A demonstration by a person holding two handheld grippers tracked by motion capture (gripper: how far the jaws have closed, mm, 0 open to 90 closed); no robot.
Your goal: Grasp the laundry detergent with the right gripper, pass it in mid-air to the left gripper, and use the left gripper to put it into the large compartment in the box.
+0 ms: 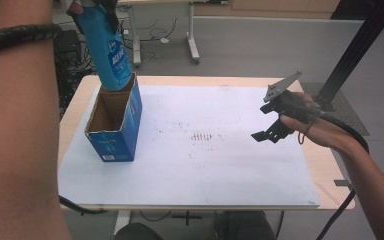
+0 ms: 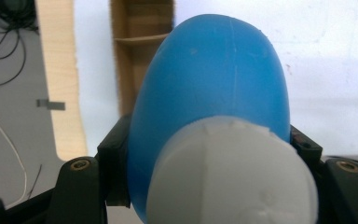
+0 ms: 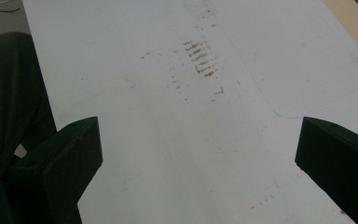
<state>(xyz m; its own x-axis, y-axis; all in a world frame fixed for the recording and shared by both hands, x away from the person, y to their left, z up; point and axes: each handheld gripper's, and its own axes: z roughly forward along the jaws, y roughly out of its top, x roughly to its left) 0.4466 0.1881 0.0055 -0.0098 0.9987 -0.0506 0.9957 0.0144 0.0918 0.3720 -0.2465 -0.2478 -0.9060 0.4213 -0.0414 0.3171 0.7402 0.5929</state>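
A blue plastic bottle (image 1: 108,52) with a white cap (image 2: 233,177) hangs upright, its base just at the top opening of a blue cardboard box (image 1: 116,127). The box stands open at the table's left, its brown inside (image 2: 142,42) showing. My left gripper (image 1: 94,7) is shut on the bottle's upper part, and in the left gripper view the two black jaws press the blue body (image 2: 214,79) from both sides. My right gripper (image 1: 266,134) hovers over the table's right side, with its jaws wide apart over the bare white mat (image 3: 168,140) and nothing between them.
A white mat (image 1: 205,170) covers most of the wooden table (image 1: 330,170), with brown smudges (image 1: 202,136) near its middle. Behind the table stand another table's legs (image 1: 192,40). A black post (image 1: 360,45) rises at the back right, and cables lie on the floor at the left.
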